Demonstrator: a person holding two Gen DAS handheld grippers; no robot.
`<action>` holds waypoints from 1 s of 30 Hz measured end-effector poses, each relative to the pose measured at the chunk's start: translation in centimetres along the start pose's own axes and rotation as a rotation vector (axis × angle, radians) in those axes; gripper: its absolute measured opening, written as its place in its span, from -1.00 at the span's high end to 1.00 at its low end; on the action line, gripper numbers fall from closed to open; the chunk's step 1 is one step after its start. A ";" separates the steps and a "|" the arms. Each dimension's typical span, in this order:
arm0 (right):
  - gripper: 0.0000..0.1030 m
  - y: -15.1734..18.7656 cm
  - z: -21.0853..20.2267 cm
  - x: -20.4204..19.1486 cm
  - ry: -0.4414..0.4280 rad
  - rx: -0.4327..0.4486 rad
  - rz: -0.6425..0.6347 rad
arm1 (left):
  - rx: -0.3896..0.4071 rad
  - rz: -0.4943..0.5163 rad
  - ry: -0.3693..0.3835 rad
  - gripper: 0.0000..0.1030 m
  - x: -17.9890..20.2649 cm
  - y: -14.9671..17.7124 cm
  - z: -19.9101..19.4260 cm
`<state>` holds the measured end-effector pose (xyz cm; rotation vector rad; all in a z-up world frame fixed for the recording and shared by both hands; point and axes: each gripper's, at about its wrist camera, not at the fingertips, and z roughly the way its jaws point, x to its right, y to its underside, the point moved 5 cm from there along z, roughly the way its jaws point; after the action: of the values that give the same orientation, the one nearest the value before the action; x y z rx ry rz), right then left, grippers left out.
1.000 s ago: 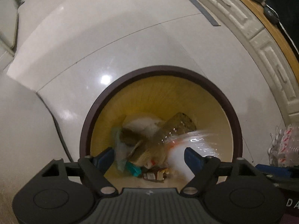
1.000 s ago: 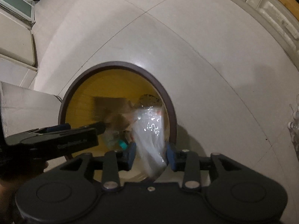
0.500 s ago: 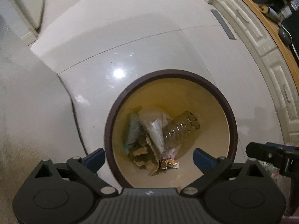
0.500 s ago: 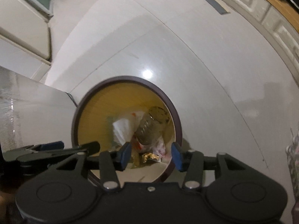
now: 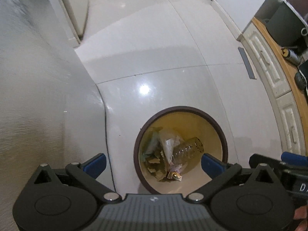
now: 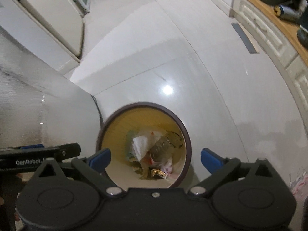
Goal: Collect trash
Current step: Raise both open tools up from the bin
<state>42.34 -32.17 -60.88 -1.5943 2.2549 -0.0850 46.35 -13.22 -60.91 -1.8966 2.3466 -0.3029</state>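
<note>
1. Yellow-lined and dark-rimmed, one round waste bin (image 5: 221,134) stands on the pale glossy tiled floor (image 5: 154,48), just beside a grey appliance wall (image 5: 38,96) on its left.
2. One clear plastic bottle (image 5: 187,150) lies among the trash at the bottom of the bin. Its long axis is tilted, one end up toward the far right wall, the other end sunk in the pile.
3. One white crumpled bag (image 6: 142,144) lies against the bottle's left; brown paper scraps (image 5: 154,161) and one shiny gold wrapper (image 6: 157,172) sit nearer the camera. I cannot count the scraps.
4. Two grippers hover above the bin. The left gripper (image 5: 154,163) has its blue fingers (image 5: 96,163) spread to the full, nothing between them.
5. The right gripper (image 6: 156,158) is just as wide apart and empty; its jaws have just been opening.
6. A second ago the right gripper pinched a clear plastic bag over the bin; that bag is now out of its grip. Both views now show the bin smaller and farther below.
</note>
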 end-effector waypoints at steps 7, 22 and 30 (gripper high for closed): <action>-1.00 -2.3 -6.2 -1.9 -0.021 0.056 -0.054 | 0.078 -0.025 -0.041 -1.00 -0.2 -0.5 -6.8; -1.00 -2.9 -19.8 -5.5 -0.014 0.140 -0.144 | 0.199 0.001 -0.027 -1.00 -0.4 0.7 -22.4; -1.00 -1.0 -28.9 -7.9 0.001 0.185 -0.176 | 0.270 -0.009 -0.001 -1.00 -1.4 2.9 -32.4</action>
<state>35.80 -30.05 -31.67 -1.6873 2.0366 -0.3311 37.14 -8.51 -29.99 -1.7784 2.1672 -0.5869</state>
